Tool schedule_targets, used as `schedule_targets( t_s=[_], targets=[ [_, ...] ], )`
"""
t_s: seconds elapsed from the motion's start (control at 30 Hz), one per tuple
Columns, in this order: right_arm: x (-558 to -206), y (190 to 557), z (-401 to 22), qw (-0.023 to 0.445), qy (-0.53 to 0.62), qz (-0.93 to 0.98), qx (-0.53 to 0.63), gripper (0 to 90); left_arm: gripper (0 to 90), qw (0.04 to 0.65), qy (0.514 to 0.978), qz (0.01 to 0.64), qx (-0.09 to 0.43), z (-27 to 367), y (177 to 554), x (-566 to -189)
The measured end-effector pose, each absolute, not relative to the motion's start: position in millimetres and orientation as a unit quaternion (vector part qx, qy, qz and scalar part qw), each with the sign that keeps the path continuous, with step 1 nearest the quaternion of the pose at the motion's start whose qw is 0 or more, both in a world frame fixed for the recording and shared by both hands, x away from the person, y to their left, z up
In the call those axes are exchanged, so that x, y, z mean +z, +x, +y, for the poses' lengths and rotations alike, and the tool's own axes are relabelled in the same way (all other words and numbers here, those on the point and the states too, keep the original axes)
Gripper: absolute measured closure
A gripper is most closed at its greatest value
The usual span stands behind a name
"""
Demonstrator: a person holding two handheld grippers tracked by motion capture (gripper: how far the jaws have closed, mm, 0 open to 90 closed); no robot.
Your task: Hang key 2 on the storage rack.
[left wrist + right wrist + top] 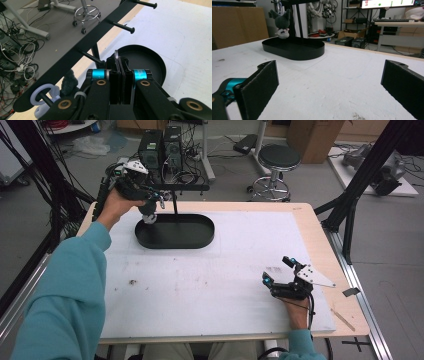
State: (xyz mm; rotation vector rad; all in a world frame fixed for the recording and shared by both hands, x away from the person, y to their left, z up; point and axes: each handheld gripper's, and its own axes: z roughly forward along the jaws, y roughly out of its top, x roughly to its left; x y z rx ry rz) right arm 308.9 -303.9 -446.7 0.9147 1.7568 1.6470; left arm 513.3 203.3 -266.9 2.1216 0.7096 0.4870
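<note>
Left tongs (119, 75) | we are pinching a thin metal ring (116, 54), nearing the rack's peg (91, 57) | right tongs (332, 87) are gaping wide, resting on the bench (210, 285)

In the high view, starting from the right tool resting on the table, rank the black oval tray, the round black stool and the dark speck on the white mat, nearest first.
From the right tool:
1. Black oval tray, far left part of the white mat.
2. Dark speck, left on the mat; close to the tray's distance, so this order is loose.
3. Round black stool, on the floor beyond the table's far edge.
</note>
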Motion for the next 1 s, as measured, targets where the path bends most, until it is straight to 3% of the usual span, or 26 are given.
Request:
schedule_targets(
  t_s=[1.0],
  targets=[
    [-453, 311, -300, 0.28, 0.34, 0.664, 0.605, 0.6, 88.2, 0.409, 0.836, 0.303, 0.207, 208, 526, -275]
  ],
)
